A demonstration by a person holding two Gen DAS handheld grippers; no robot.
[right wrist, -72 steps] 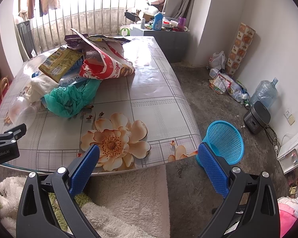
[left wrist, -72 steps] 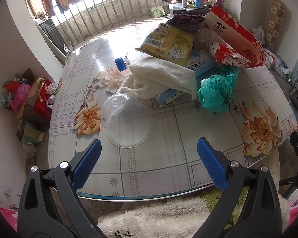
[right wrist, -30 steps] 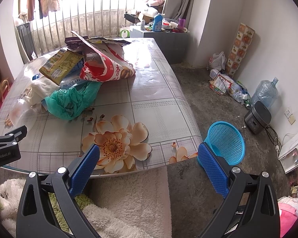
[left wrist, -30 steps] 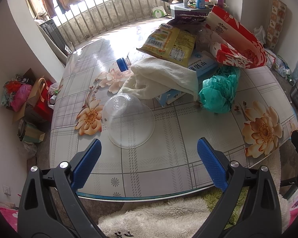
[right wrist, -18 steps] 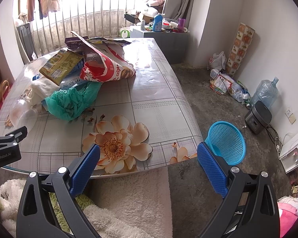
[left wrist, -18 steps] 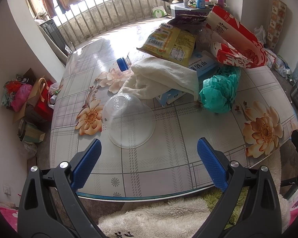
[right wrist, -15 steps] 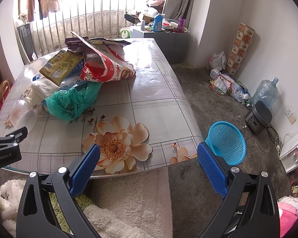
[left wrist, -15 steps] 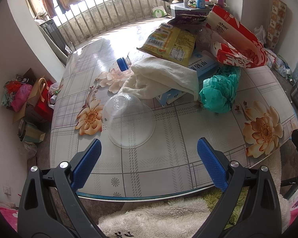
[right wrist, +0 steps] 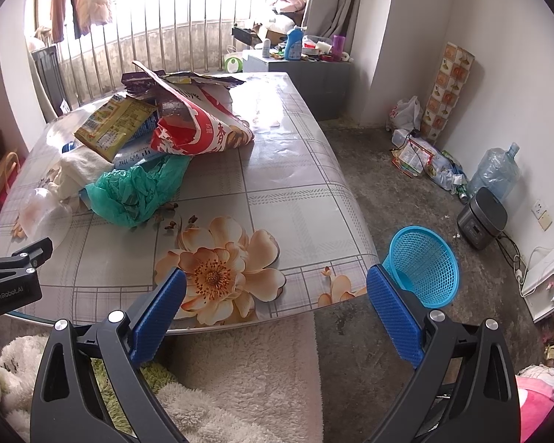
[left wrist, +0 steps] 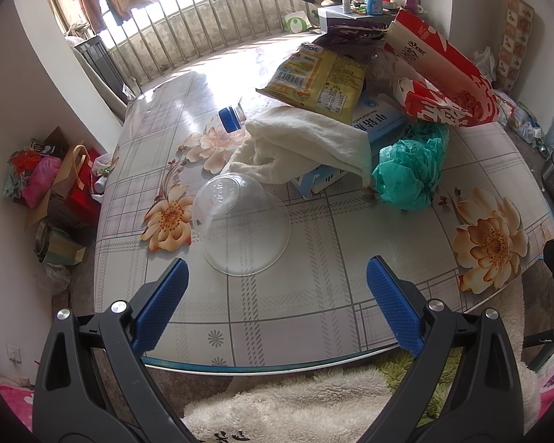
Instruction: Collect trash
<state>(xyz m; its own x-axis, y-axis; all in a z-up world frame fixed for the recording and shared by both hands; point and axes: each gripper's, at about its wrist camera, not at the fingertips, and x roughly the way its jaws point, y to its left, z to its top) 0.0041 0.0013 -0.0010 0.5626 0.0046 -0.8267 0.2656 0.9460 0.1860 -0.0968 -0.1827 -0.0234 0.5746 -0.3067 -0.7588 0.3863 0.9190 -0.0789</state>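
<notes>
We hold the left hand-held gripper with its blue pads spread wide and empty, hovering over the near edge of the tabletop. At the left of the pile, a clear plastic bowl lies upside down on the flowered cover, just ahead of the pads. Behind it a blue bottle cap pokes out beside a cream cloth, which drapes over a light blue box. A yellow snack wrapper rests on top of that heap. Further right sits a crumpled green plastic bag, touching the box, and above it a torn red and white bag.

Our right hand-held gripper is also spread apart with nothing between its pads, poised over the tabletop's near right corner. The green bag and red bag lie well to its left. On the floor just beside that corner stands a blue mesh basket, tilted.
</notes>
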